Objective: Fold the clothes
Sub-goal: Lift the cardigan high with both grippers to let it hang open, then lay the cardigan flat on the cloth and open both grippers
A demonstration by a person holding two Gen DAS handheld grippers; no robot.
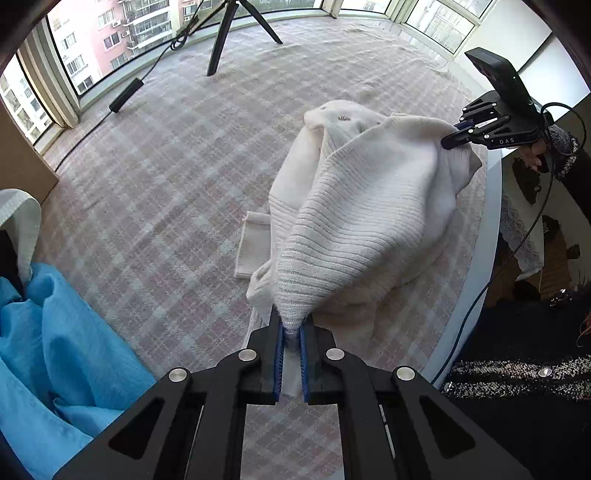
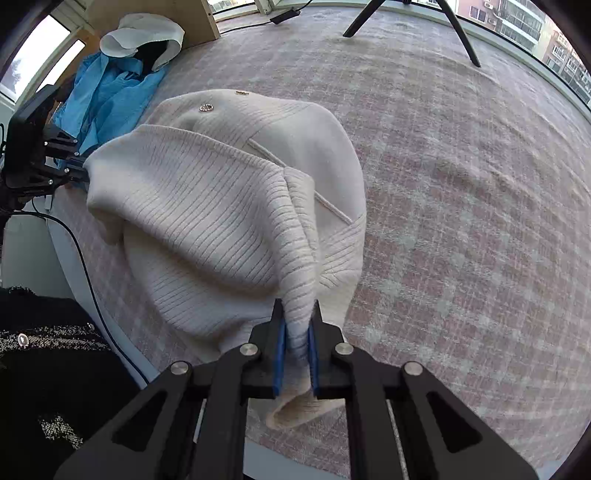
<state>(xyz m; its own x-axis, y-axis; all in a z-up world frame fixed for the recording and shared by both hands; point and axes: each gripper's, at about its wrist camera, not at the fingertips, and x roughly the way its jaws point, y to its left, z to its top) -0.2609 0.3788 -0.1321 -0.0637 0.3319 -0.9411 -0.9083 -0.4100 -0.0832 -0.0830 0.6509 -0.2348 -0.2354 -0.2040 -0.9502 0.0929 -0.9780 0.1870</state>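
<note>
We clamp the sweater's ribbed hem in both hand-held grippers, left and right, stretched between them, lifted over its body on the bench.

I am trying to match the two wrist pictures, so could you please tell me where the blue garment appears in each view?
Left wrist view: the blue garment fills the lower left corner, crumpled beside the left gripper.
Right wrist view: it lies in the upper left, beyond the cream sweater.
Shared landmark: the white fabric at the garment's far edge.
</note>
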